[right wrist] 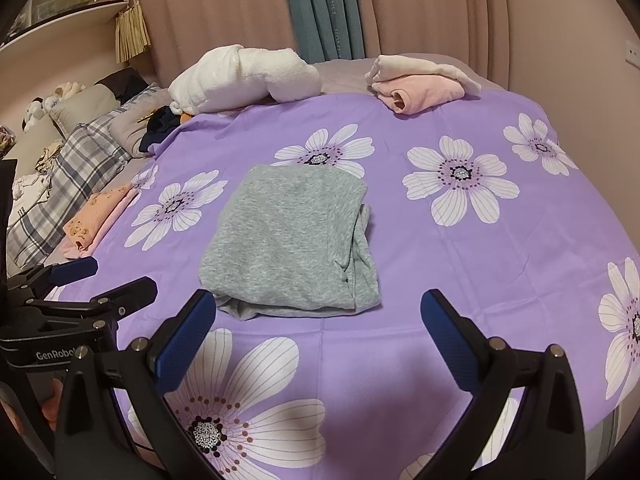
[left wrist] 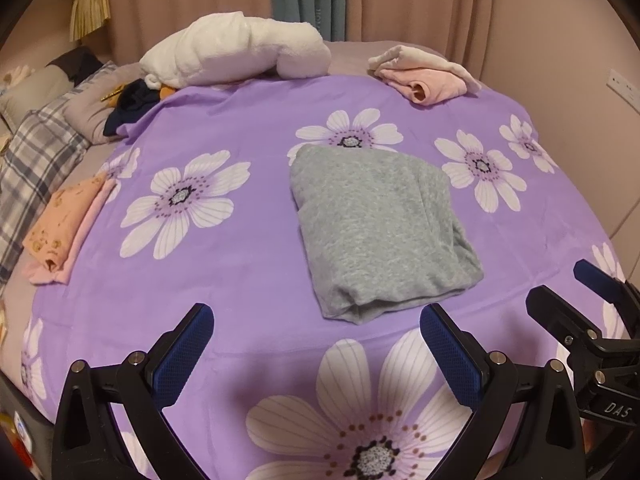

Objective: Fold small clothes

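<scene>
Folding of the grey garment (left wrist: 380,228) looked all but finished: it lay as a compact, roughly square bundle on the purple flowered bedspread (left wrist: 248,280), with neither tool touching it. The left gripper (left wrist: 316,354) hung just short of the bundle's near edge, jaws spread wide and holding nothing; the right gripper (right wrist: 318,338) waited likewise, wide open and empty, the bundle's near left corner close to its left pad. Judging by the loose, rumpled layers bunched along the bundle's right side, the next move probably called for tucking or smoothing that edge, or else carrying the bundle off toward the peach folded piece (left wrist: 64,224) well to its left. Whether the underside lay flat could not be told.
</scene>
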Motion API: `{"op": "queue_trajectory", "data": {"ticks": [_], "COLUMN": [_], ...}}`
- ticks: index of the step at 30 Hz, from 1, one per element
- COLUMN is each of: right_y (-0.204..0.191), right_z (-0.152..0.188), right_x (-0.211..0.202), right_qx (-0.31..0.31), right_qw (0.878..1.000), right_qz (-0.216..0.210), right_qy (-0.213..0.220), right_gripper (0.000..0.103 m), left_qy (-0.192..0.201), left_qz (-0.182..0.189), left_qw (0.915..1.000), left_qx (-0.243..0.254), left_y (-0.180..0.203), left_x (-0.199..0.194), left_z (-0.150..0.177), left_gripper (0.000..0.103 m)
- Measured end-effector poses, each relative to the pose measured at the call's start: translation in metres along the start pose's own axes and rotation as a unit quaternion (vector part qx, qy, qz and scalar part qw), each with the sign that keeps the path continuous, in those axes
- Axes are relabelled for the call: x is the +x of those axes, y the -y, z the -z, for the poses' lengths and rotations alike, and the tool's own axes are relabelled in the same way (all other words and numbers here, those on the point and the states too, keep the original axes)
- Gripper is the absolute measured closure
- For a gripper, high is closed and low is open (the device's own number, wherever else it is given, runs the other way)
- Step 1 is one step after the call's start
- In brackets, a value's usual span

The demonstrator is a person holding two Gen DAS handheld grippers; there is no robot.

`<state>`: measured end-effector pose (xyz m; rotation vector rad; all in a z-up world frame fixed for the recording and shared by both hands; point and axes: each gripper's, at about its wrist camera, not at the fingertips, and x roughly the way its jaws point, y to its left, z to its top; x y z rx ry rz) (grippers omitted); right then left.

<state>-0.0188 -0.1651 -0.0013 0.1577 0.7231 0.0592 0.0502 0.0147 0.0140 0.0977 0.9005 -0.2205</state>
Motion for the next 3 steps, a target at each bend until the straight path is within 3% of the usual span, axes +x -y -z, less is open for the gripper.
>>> {"op": "queue_trajectory", "data": {"ticks": [3], "right_y": [0.0001], "right_z": [-0.0007], "right_x": [0.0007], "right_qx": [0.0], "right_qw": [1.0], "right_qz": [-0.001], "right_qy": [0.0], "right_gripper": [0.0], "left_qy": [0.001], "left_qz": [-0.005], "left_qw": [1.0], "left_qx": [0.001], "left_y": [0.0008], "left_x": [-0.0001], "left_z": [0.0003], "left_gripper": [0.001]}}
